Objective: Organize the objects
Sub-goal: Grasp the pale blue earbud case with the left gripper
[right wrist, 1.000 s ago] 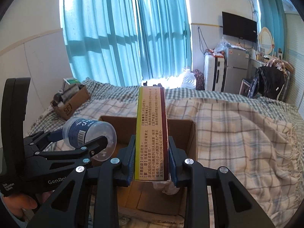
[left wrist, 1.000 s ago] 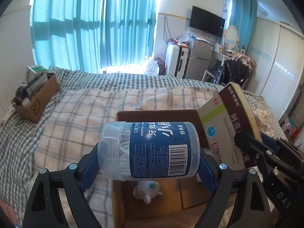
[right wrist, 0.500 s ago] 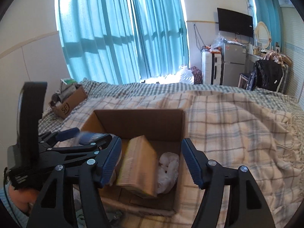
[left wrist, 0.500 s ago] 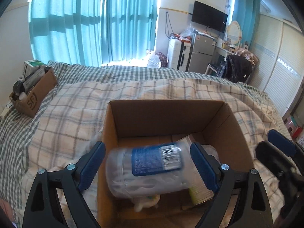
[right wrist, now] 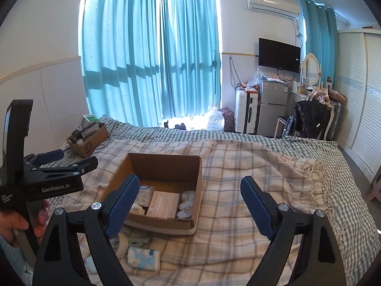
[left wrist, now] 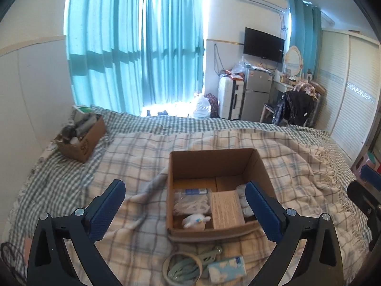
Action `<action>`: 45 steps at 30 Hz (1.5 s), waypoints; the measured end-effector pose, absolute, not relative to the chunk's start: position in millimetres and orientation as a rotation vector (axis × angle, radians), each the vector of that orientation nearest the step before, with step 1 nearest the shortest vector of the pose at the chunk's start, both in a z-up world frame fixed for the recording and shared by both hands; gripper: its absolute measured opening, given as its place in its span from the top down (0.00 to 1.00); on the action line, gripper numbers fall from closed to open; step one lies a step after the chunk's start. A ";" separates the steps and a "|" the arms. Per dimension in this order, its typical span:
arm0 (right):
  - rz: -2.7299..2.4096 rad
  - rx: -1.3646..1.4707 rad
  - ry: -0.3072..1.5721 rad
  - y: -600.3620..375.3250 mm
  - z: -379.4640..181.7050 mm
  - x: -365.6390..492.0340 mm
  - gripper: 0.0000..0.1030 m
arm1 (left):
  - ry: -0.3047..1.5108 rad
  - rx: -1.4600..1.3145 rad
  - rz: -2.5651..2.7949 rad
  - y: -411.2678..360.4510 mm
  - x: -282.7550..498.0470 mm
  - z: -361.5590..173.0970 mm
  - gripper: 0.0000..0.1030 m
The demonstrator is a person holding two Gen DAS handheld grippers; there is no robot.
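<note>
two cardboard boxes on the bed, one floss jar, one medicine carton, one small white toy, one tape roll, one tissue pack, two grippers

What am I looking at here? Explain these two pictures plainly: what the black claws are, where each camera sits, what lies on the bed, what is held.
A person holds a hand-held claw tool in each hand; no robot arm is involved. Each picture comes from a camera on one tool, looking along its two blue-padded fingers. One view shows the left gripper, the other the right gripper. Both sets of jaws are opening with nothing between them. On the checked blanket stands an open cardboard box holding a clear jar, a flat medicine box and a small white toy. In front lie a tissue pack and a tape roll.
</note>
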State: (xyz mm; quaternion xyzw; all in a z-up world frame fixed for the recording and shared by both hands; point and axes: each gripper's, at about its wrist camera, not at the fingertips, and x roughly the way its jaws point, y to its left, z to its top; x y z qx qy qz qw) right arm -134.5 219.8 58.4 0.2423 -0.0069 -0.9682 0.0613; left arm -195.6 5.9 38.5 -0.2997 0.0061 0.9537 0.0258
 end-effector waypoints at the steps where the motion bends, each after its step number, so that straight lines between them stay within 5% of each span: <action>1: -2.923 0.732 -0.027 218.3 60.2 -125.8 0.13 | 0.018 -0.923 2.956 3.0 -185.9 39.4 0.00; 11: -2.891 0.738 0.002 193.6 36.7 -70.6 0.00 | -0.047 -0.935 3.018 -25.5 -108.6 4.2 0.00; 32: -2.808 1.095 0.030 169.2 -112.7 -101.5 0.00 | -0.337 -1.556 2.858 -53.1 -110.8 -183.1 0.00; 35: -2.800 1.129 0.038 166.9 -120.1 -106.3 0.00 | -0.316 -1.607 2.846 -49.2 -113.3 -193.2 0.03; 39: -2.795 1.175 0.033 166.7 -128.8 -114.4 0.00 | -0.181 -1.615 2.764 -27.8 -115.8 -199.3 0.32; 42: -2.793 1.201 0.035 165.5 -133.4 -118.3 0.00 | -0.144 -1.625 2.764 -23.5 -115.2 -201.7 0.44; 45: -2.791 1.206 0.059 162.3 -135.8 -119.1 0.00 | -0.247 -1.588 2.758 -33.1 -109.1 -193.2 0.44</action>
